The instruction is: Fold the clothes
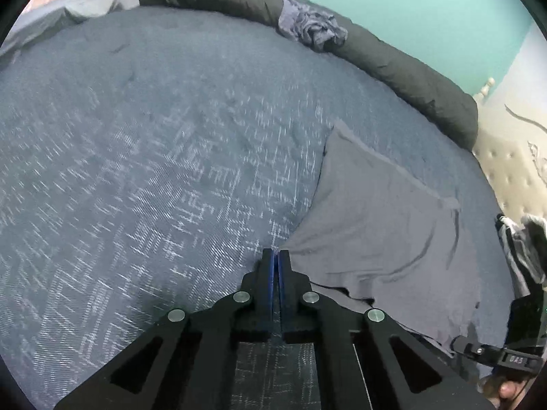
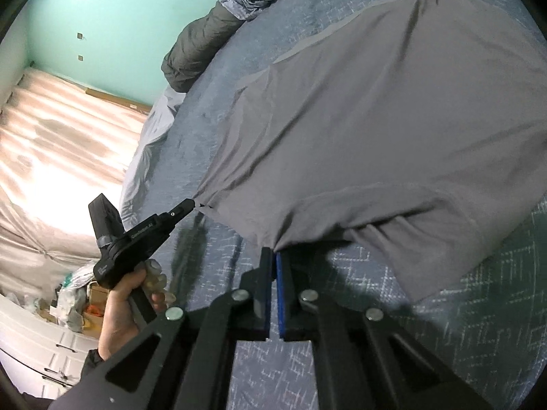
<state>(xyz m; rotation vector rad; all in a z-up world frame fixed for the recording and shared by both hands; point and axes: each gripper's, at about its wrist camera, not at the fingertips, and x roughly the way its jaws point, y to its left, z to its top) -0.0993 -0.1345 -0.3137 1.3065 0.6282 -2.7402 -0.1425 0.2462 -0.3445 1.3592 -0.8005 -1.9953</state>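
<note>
Shirt [image 2: 359, 130] corners are pinched in both my claws, so the fold is under way but nowhere near finished. Nearest me, the right gripper [image 2: 273, 256] has its jaws clamped tight on the near hem, cloth bunching into the blue pads. Just off to its side, the left gripper [image 2: 189, 203] is likewise closed flat on the other hem corner, the fabric pulled to a point at its tip; the hand [image 2: 126, 300] holding it shows below. In the left view that gripper [image 1: 275, 254] shows no gap between its fingers. Beyond the claws, the grey shirt lies spread on the blue bedspread [image 1: 136, 171], its near edge lifted, the far part flat. I judge one garment is mid-fold, no crease made yet. Furthest off, a crumpled cloth [image 1: 309, 30] sits on the dark bolster [image 1: 410, 78], apparently still to be folded.
</note>
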